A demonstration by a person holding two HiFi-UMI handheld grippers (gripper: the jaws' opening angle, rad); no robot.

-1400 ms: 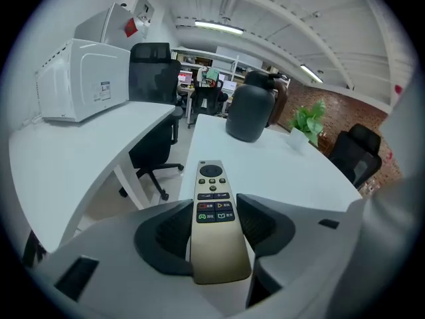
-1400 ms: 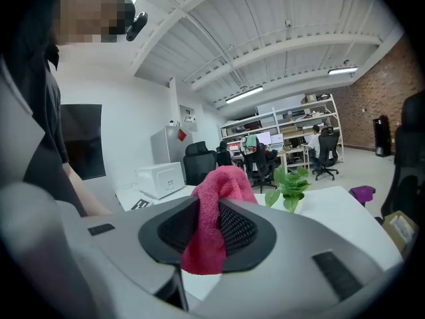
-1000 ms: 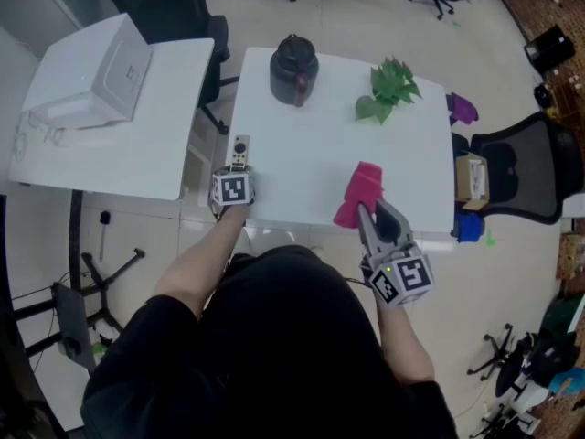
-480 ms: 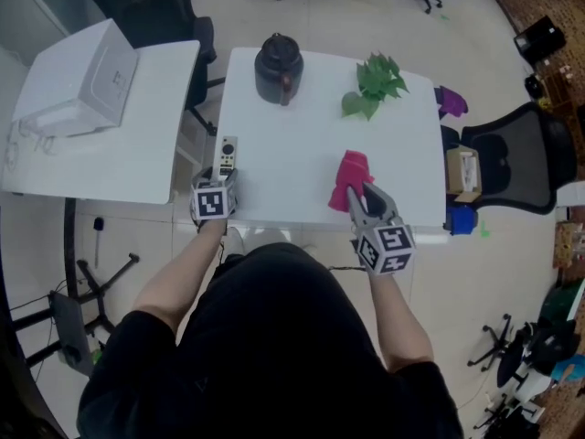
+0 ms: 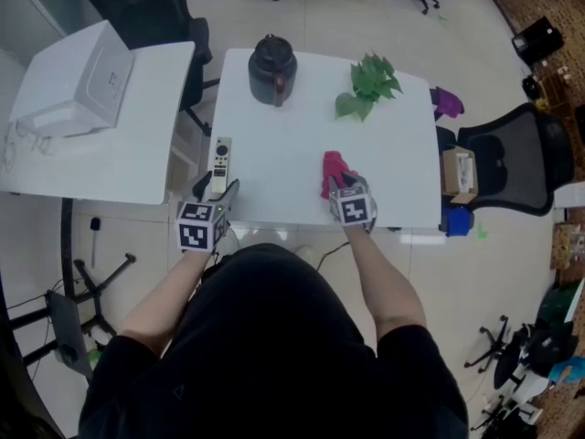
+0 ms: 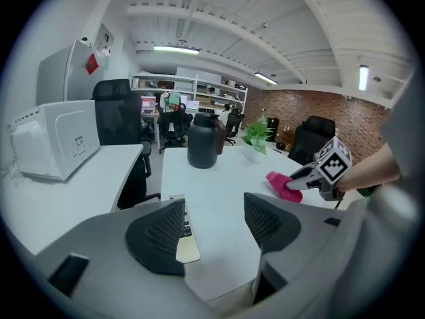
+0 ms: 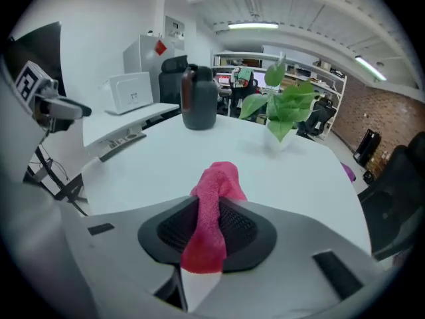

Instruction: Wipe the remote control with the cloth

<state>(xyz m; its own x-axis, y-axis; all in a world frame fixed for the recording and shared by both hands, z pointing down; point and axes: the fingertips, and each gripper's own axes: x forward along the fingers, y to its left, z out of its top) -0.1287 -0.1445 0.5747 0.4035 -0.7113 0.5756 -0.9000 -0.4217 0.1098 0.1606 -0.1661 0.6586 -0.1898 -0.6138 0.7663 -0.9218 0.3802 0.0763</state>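
White worktop: the remote control lies flat at its eight o'clock edge, just beyond the left gripper, whose fingers have just been opening and stand wide, empty. Toward six o'clock, the right gripper pinches the pink cloth.

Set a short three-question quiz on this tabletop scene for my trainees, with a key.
1. True or false: the right gripper has its jaws shut on the pink cloth.
2. Which thing lies nearest the left gripper? A) the plant B) the remote control C) the black jug
3. Fill in: the left gripper's jaws stand ____ and hold nothing.

Key: 1 true; 2 B; 3 open.
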